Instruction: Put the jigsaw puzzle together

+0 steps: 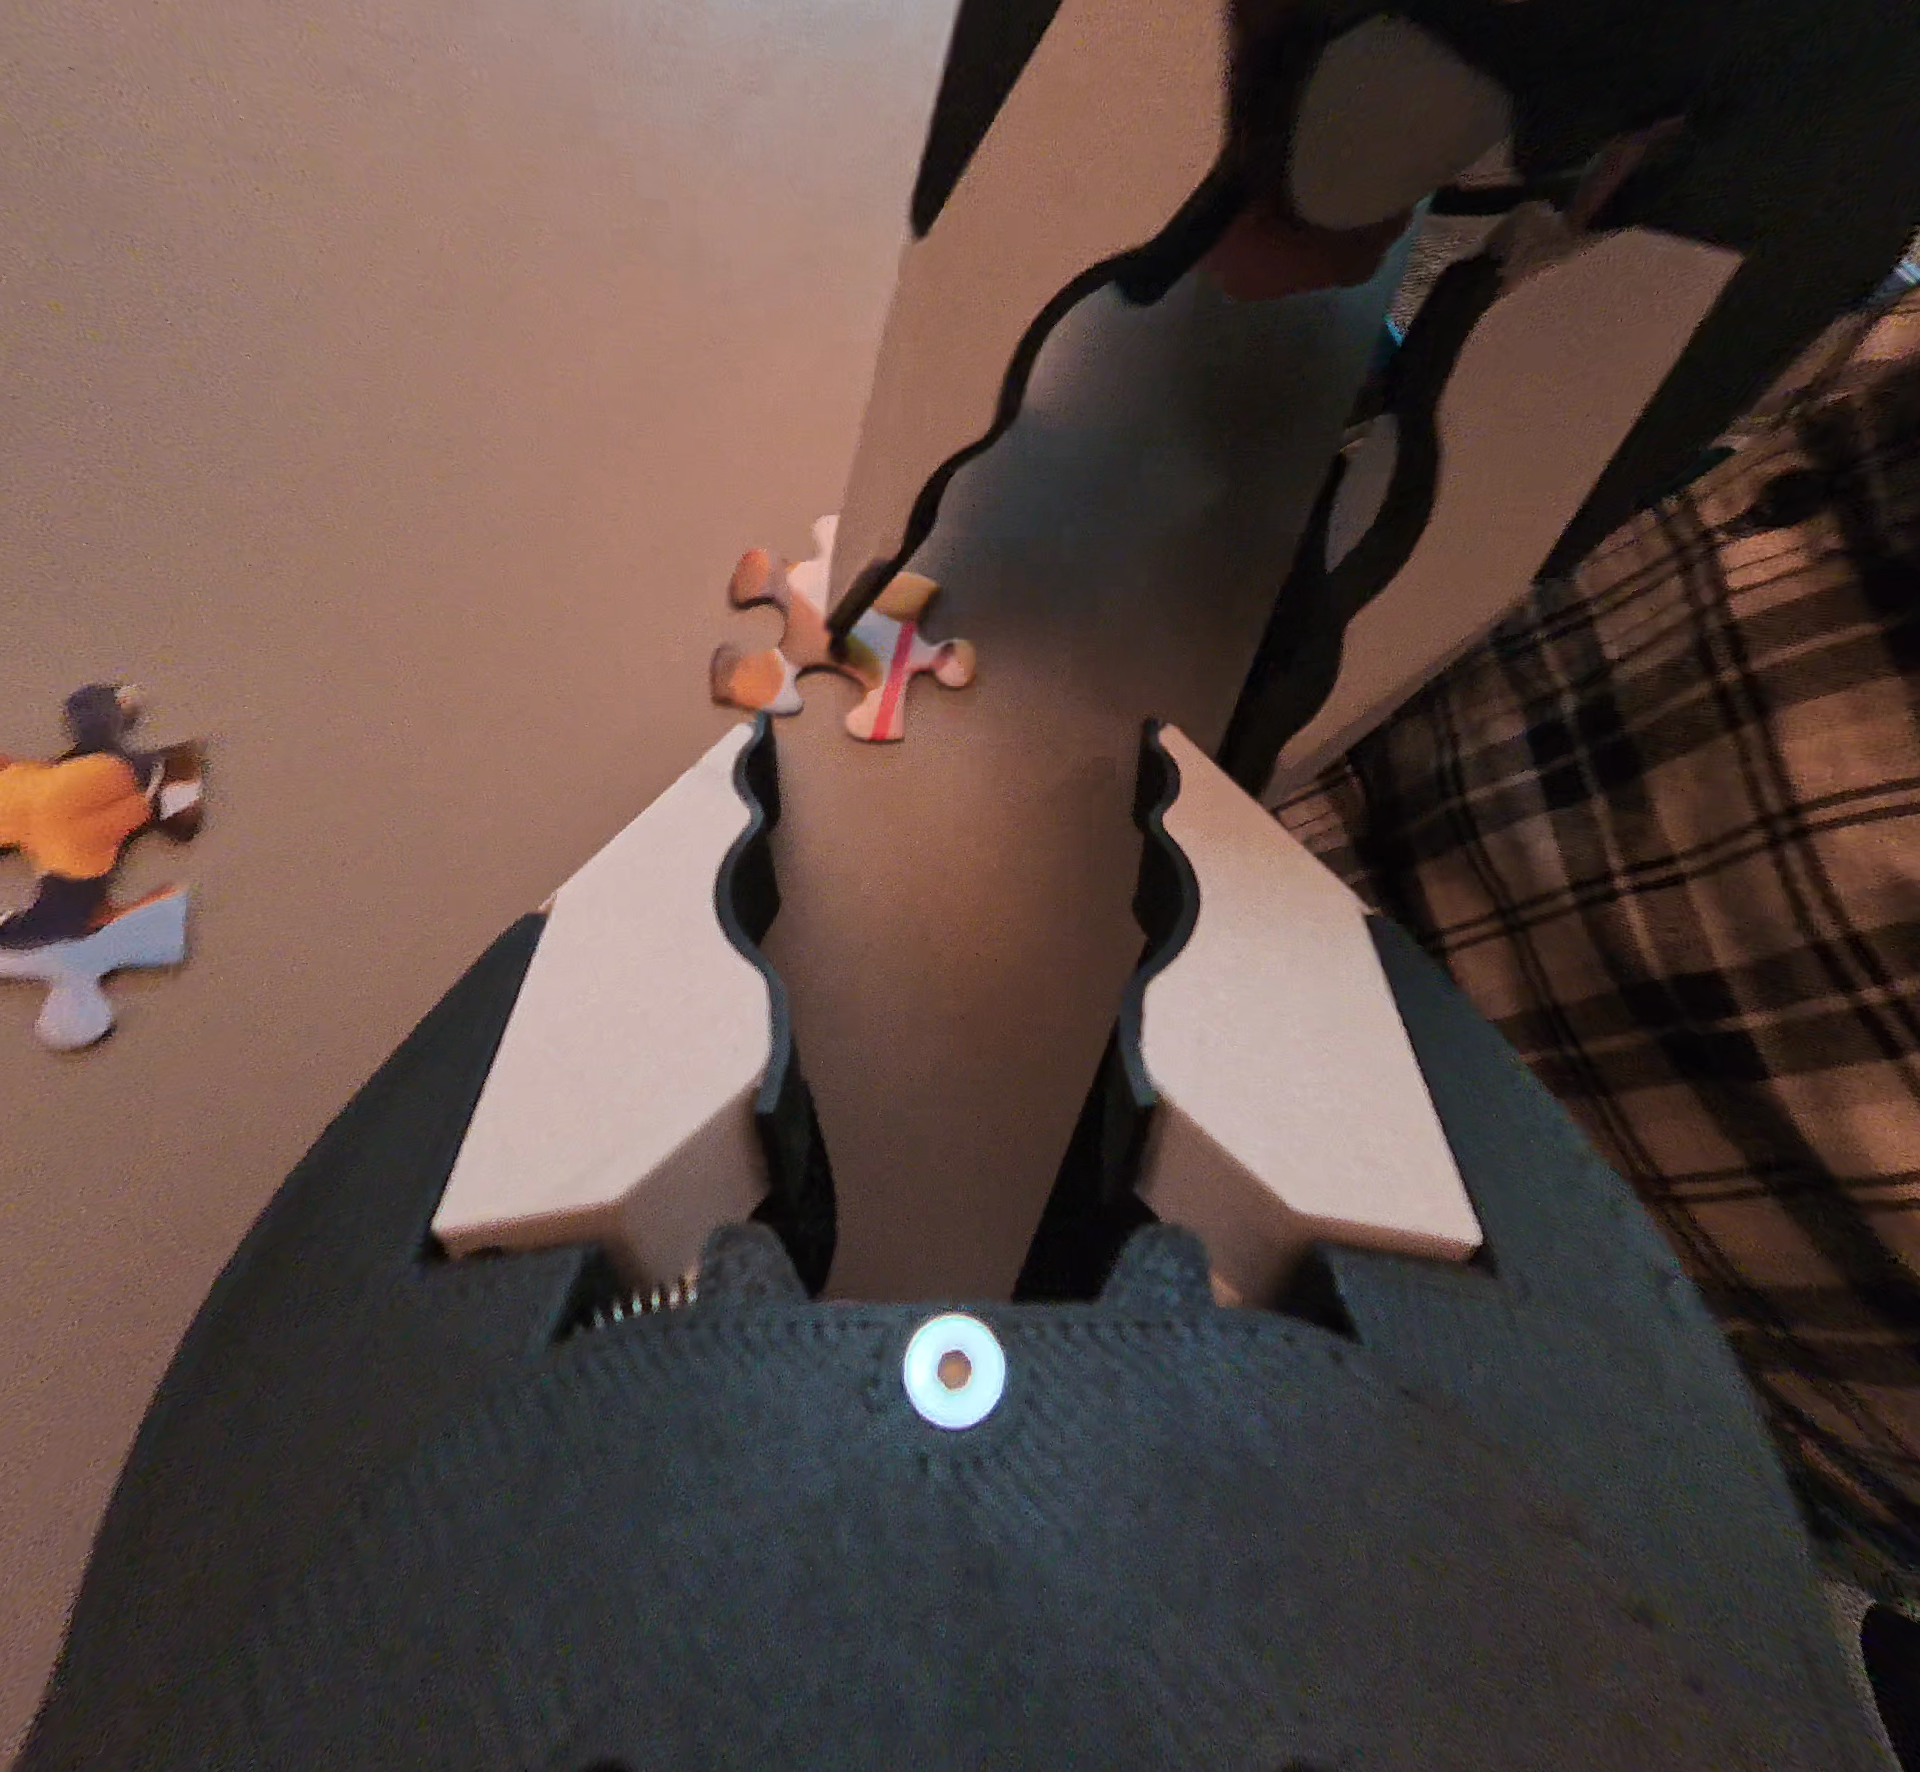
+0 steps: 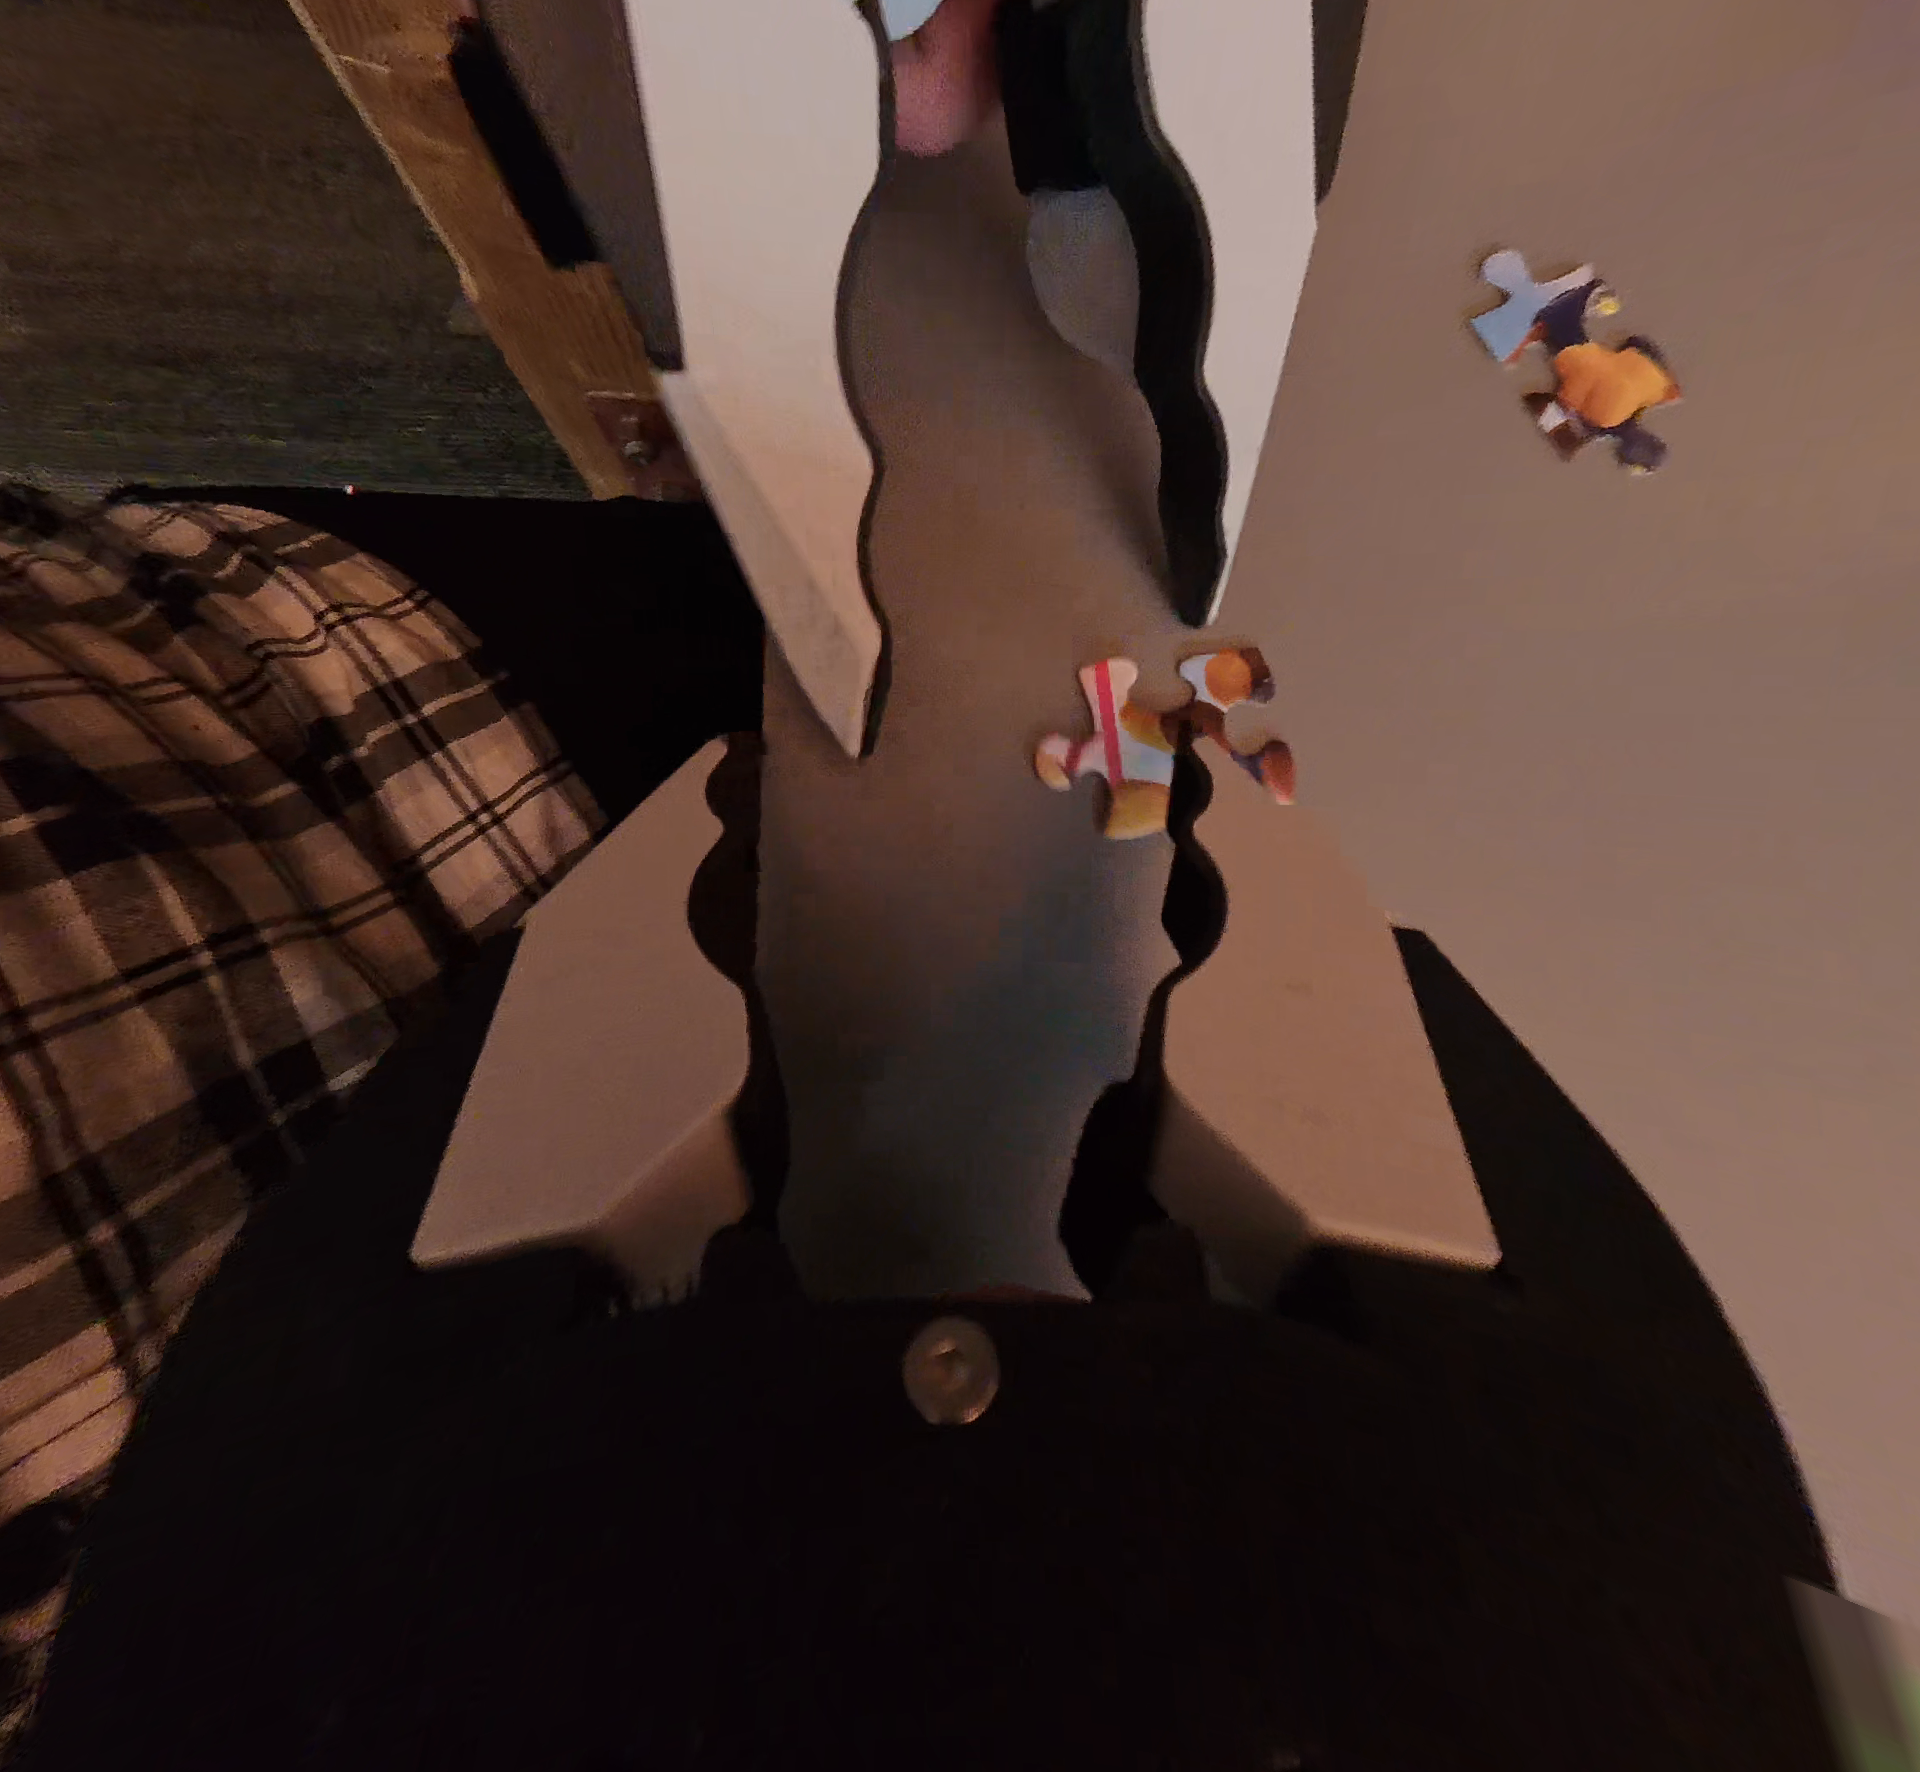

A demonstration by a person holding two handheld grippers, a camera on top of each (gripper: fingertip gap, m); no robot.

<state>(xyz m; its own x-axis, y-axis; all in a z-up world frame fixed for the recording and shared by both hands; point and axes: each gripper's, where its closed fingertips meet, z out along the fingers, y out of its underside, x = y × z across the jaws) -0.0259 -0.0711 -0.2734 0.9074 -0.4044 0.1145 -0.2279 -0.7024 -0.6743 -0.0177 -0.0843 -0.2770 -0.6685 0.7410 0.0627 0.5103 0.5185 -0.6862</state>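
Left wrist view: two joined clusters lie apart on the table, and one is being pinned for alignment.

At the left edge of the frame sits a joined cluster of orange, dark blue and pale blue cardboard jigsaw pieces [image 1: 88,865], well apart from everything else on the plain beige tabletop [image 1: 416,320]. Near centre lies a second joined cluster of tan, white and pink-striped cardboard pieces [image 1: 831,652]; one fingertip of the black-and-white right gripper [image 2: 961,766], reaching down from the upper right, rests on it. Both that gripper and the black-and-white left gripper [image 1: 961,735] at lower centre have fingers spread wide, holding nothing. A plaid cloth [image 1: 1662,839] fills the right edge. I judge the step to be steadying the central cluster; next, the far cluster likely needs bringing beside it, tabs turned to match.
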